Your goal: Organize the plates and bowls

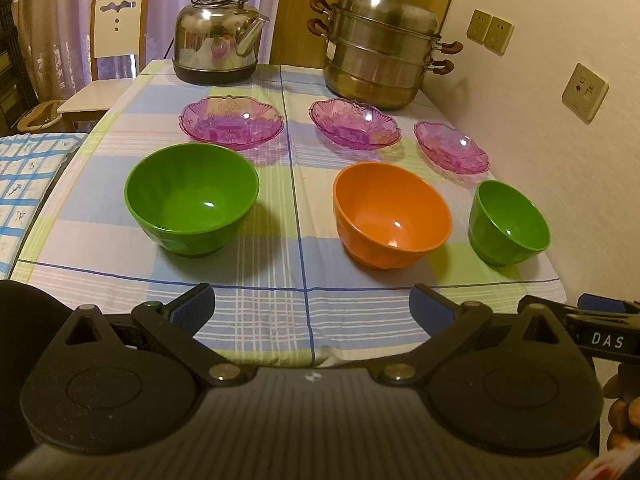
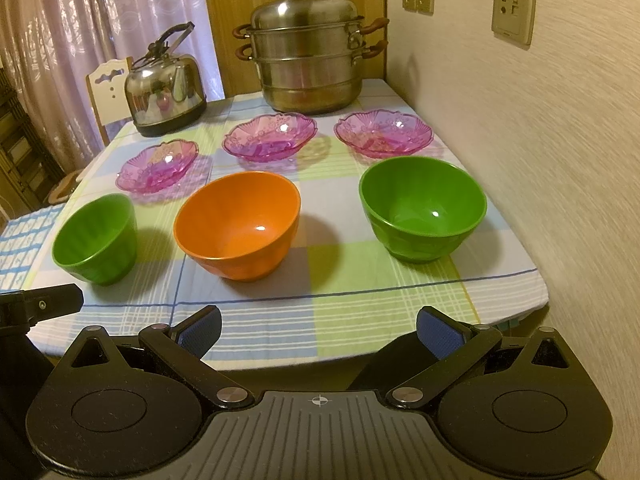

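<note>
Three bowls stand in a row on the checked tablecloth. In the left wrist view they are a green bowl (image 1: 191, 200), an orange bowl (image 1: 394, 216) and a second green bowl (image 1: 508, 224). Behind them lie three pink transparent plates (image 1: 232, 122) (image 1: 354, 124) (image 1: 452, 148). The right wrist view shows the same green bowls (image 2: 96, 240) (image 2: 422, 210), orange bowl (image 2: 238, 226) and pink plates (image 2: 158, 166) (image 2: 269, 136) (image 2: 384, 134). My left gripper (image 1: 312, 308) hangs open and empty over the near table edge. My right gripper (image 2: 318, 328) is also open and empty there.
A steel kettle (image 1: 220, 40) and a stacked steel steamer pot (image 1: 380, 48) stand at the back of the table. The wall (image 2: 540, 160) runs close along the right side. A chair (image 1: 116, 40) stands at the far left. A hand (image 1: 624, 400) shows at the right edge.
</note>
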A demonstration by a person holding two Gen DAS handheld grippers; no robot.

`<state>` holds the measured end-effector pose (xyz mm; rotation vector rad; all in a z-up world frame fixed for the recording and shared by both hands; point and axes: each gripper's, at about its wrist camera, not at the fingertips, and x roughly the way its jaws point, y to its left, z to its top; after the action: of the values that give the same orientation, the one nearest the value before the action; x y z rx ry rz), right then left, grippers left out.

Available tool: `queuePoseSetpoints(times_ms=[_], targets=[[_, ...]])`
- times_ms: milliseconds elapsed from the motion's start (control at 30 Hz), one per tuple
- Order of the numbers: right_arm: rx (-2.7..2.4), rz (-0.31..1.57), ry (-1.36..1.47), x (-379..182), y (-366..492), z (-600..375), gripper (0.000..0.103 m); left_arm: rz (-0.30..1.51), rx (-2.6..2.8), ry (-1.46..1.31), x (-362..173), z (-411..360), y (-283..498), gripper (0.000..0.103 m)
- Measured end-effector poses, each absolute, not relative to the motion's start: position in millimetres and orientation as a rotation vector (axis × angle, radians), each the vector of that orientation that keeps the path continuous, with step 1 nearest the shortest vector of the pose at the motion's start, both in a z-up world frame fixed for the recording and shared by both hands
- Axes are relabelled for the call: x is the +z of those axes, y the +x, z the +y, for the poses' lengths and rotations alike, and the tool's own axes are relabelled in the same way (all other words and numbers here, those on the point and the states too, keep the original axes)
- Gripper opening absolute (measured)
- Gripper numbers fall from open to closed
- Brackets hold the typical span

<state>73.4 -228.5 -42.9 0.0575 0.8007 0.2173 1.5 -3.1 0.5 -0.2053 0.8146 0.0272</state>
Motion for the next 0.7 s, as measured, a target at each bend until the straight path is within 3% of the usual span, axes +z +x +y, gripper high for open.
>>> queuePoseSetpoints(times_ms=[700], targets=[[0.217,0.802,0.059,-42.4,73.0,-228.3,0.103,0.813,0.022,-0.206,0.7,-4.4,-0.3,0.103]])
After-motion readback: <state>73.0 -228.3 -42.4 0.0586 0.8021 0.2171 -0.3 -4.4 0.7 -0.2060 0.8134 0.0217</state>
